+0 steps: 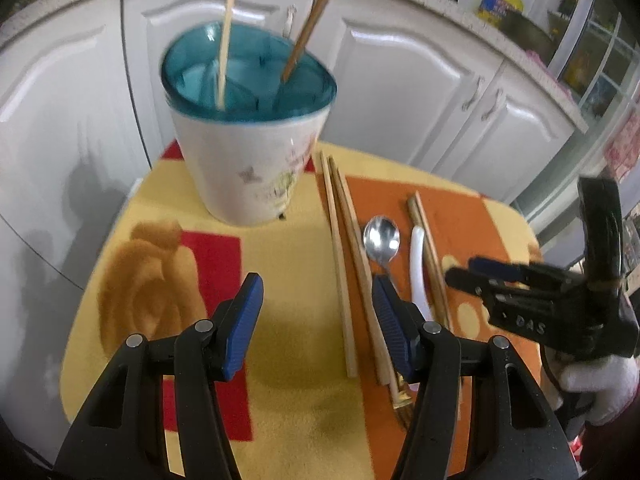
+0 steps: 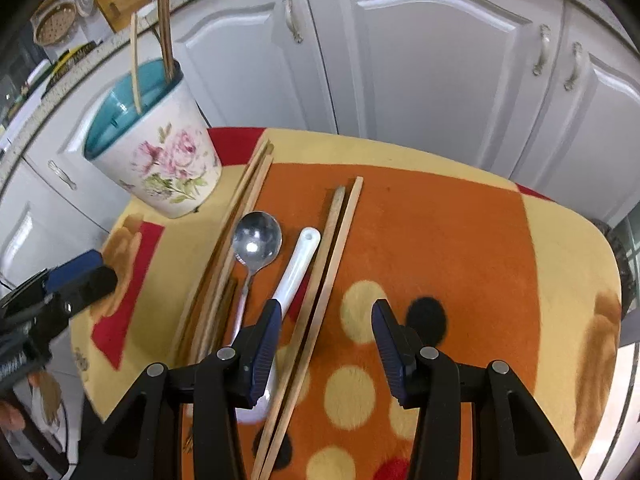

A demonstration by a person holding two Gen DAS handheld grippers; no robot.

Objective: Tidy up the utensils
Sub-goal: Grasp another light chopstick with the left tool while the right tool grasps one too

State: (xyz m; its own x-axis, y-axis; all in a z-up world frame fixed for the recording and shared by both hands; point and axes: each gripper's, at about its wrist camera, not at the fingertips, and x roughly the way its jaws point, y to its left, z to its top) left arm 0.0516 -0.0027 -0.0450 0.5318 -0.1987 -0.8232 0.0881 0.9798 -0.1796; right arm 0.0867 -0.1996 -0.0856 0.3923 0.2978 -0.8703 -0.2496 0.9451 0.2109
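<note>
A white flowered holder (image 1: 248, 160) (image 2: 160, 152) with a teal inside stands at the far left of the cloth, with a few chopsticks upright in it. To its right lie a pale chopstick pair (image 1: 340, 264) (image 2: 244, 208), a metal spoon (image 1: 381, 238) (image 2: 256, 240), a white ceramic spoon (image 1: 419, 268) (image 2: 298, 264) and a second chopstick pair (image 1: 430, 260) (image 2: 328, 264). My left gripper (image 1: 316, 320) hovers open; the pale pair runs beside its right finger. My right gripper (image 2: 326, 344) hangs open above the second pair, its left finger over the white spoon's handle.
The table wears an orange, yellow and red patterned cloth (image 2: 440, 240) with rounded edges. White cabinet doors (image 2: 420, 72) close off the far side under a cluttered counter. A white-gloved hand (image 1: 600, 384) holds the right gripper (image 1: 480, 276); the left gripper (image 2: 76, 276) shows at the left edge.
</note>
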